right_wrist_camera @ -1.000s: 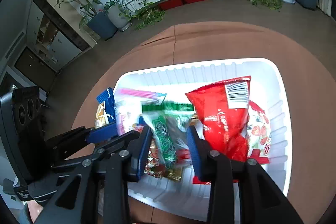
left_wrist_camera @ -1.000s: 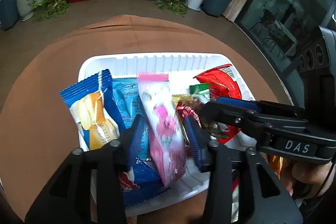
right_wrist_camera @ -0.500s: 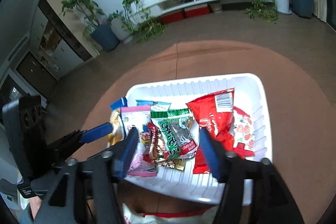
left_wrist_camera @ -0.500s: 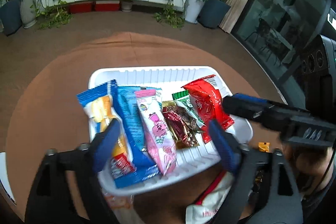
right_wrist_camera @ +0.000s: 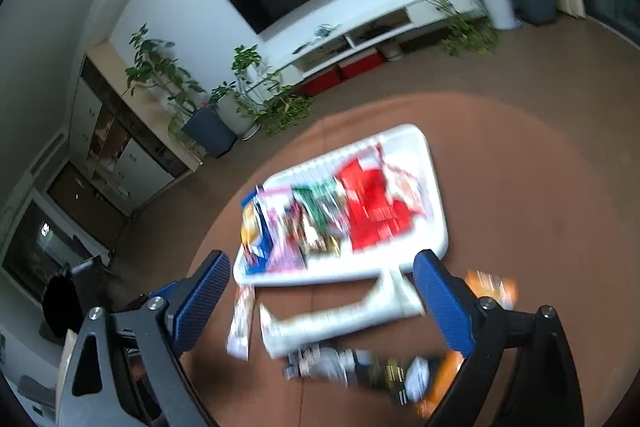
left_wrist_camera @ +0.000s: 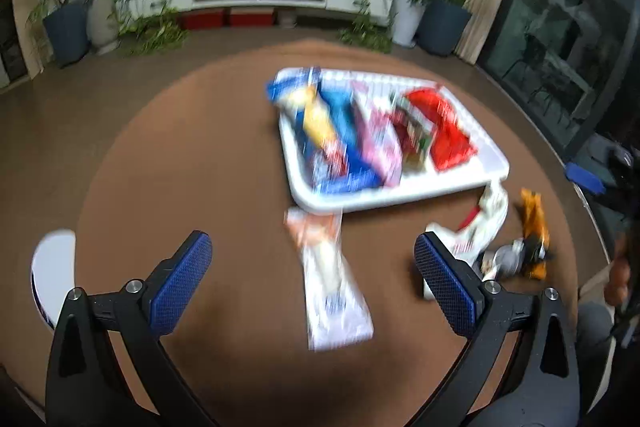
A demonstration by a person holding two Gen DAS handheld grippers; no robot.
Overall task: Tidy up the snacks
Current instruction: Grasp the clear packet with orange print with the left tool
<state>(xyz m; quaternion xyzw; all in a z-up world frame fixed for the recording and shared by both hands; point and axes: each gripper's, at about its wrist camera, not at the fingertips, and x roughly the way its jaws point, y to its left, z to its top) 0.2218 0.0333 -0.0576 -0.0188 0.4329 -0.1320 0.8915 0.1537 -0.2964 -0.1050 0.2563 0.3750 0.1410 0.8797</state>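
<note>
Left wrist view: left gripper [left_wrist_camera: 312,279] spread wide, jaws just been opening, nothing between the blue pads [left_wrist_camera: 182,281] but bare brown table [left_wrist_camera: 200,155]. Pulled back from the white tray [left_wrist_camera: 400,193], where a second ago a pink packet [left_wrist_camera: 380,139] sat in the jaws; now lying in the row with the blue packets [left_wrist_camera: 340,131] and the red bag [left_wrist_camera: 444,131]. Probably one placement finished. Loose on the table, nearer than the tray: a pale long packet [left_wrist_camera: 332,287] straight ahead, a white wrapper [left_wrist_camera: 480,227] and an orange one [left_wrist_camera: 532,227] to the right. Wide clear cloth to the left; table edge well off.

Right wrist view: right gripper [right_wrist_camera: 320,303] likewise wide, jaws just been opening, empty. Green packet [right_wrist_camera: 320,199], held a second ago, now in the tray [right_wrist_camera: 436,187] beside the red bag [right_wrist_camera: 372,203]. Free tray floor only at the far right end. White wrapper [right_wrist_camera: 340,323] just ahead of the fingers, touching the tray's near rim; dark and silver packets [right_wrist_camera: 360,367] and an orange one [right_wrist_camera: 492,287] close under the right finger. Heavy blur, labels unreadable.
</note>
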